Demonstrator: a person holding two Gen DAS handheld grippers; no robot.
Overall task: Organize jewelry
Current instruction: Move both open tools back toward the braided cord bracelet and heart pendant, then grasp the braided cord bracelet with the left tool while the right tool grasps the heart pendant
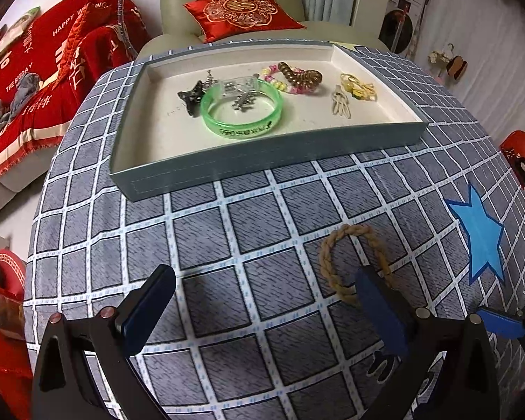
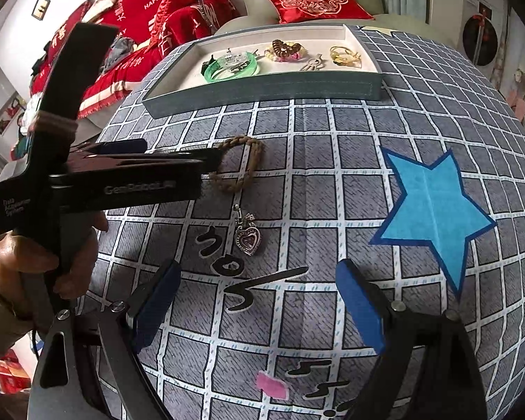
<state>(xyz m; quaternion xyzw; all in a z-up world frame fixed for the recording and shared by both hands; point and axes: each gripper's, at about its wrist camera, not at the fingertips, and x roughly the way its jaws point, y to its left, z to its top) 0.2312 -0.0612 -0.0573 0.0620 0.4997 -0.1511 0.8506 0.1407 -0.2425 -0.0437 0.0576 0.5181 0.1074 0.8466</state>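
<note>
A grey-blue tray (image 1: 262, 166) (image 2: 262, 91) at the table's far side holds a green bangle (image 1: 241, 112) (image 2: 232, 66), a brown coil hair tie (image 1: 299, 73), yellow rings (image 1: 358, 87), a silver clip (image 1: 341, 103) and other pieces. A tan braided hair tie (image 1: 353, 262) (image 2: 241, 164) lies on the checked cloth. My left gripper (image 1: 266, 297) is open; its right finger tip (image 1: 378, 290) covers part of the braided tie. A heart pendant (image 2: 247, 238) lies just ahead of my open, empty right gripper (image 2: 259, 290).
A blue star patch (image 1: 479, 234) (image 2: 434, 210) marks the cloth at right. A red blanket (image 1: 38, 80) on a sofa lies left, and an armchair with a red cushion (image 1: 241, 10) stands behind the table. A pink patch (image 2: 271, 385) is near the front edge.
</note>
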